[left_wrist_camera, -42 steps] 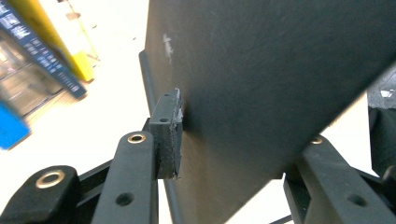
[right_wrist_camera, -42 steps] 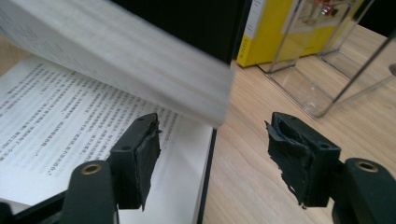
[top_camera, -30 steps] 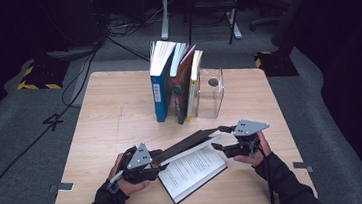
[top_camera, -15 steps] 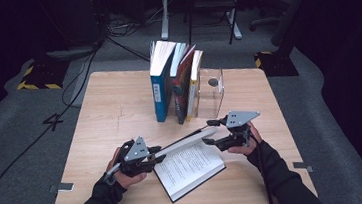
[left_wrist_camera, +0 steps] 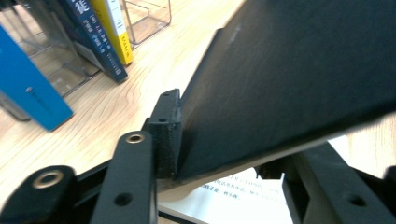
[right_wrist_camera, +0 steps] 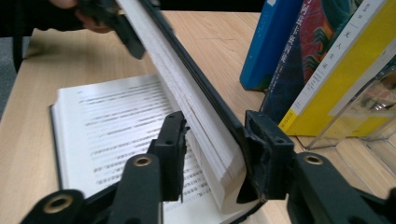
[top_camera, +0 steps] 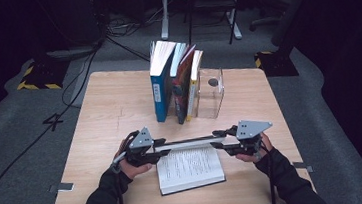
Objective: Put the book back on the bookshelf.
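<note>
Open book point(top_camera: 190, 169) lying in front of the book row point(top_camera: 177, 84) — raised half clamped at opposite ends, left gripper point(top_camera: 155, 153) and right gripper point(top_camera: 222, 147) just narrowed onto it.

Black book cover point(left_wrist_camera: 299, 79) betw. left tongs point(left_wrist_camera: 224, 163), upright books point(left_wrist_camera: 100, 35) behind

1. One open book point(top_camera: 189, 167) lies on the table, its far half lifted.
2. Three upright books stand in a row: one blue book point(top_camera: 160, 86), one dark red book point(top_camera: 183, 89) and one yellow-edged book point(top_camera: 195, 83).
3. One clear plastic box point(top_camera: 212, 93) stands beside that row.
4. Two grippers: a left gripper point(top_camera: 159, 151) and a right gripper point(top_camera: 222, 146).
5. One wooden table point(top_camera: 109, 104).
</note>
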Action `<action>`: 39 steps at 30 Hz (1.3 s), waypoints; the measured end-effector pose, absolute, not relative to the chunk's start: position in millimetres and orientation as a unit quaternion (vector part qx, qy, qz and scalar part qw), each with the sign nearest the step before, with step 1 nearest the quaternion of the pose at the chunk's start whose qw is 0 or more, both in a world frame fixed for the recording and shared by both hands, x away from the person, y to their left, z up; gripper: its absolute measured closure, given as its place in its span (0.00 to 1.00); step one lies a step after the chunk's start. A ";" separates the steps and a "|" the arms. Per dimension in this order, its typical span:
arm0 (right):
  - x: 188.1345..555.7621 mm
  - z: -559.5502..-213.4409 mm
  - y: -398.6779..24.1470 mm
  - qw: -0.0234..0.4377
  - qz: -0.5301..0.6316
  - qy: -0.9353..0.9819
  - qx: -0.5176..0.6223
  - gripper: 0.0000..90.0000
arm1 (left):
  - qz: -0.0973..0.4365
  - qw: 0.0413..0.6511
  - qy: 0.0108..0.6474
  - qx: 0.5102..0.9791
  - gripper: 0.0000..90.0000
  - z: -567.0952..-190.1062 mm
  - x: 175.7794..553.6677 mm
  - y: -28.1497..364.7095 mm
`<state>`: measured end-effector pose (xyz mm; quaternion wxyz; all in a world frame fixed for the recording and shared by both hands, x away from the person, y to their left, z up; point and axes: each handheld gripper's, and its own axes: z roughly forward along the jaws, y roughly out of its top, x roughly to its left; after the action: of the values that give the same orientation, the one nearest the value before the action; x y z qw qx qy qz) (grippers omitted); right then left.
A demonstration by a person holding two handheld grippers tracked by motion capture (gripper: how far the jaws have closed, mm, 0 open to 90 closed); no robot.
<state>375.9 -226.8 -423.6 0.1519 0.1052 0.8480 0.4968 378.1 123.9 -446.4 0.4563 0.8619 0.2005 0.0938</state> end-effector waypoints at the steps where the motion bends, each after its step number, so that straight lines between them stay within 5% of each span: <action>1: 367.3 -424.4 -232.2 0.155 0.494 0.849 0.106 0.71 | 0.093 0.450 0.200 0.865 0.61 -445.0 380.5 121.4; 14: 344.5 -420.7 -233.3 0.172 0.494 0.847 0.095 0.78 | 0.121 0.422 0.184 0.879 0.39 -430.7 381.5 111.6; 24: 338.0 -426.0 -223.4 0.158 0.486 0.855 0.085 0.72 | 0.157 0.445 0.151 0.869 0.39 -409.5 334.0 99.9; 39: 335.6 -427.2 -216.2 0.165 0.476 0.860 0.080 0.70 | 0.244 0.370 0.157 0.882 0.31 -422.2 322.1 59.1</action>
<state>335.6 -216.2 -427.2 0.1653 0.0805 0.8600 0.4761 322.1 59.1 -422.2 0.3705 0.8825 0.1565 0.2439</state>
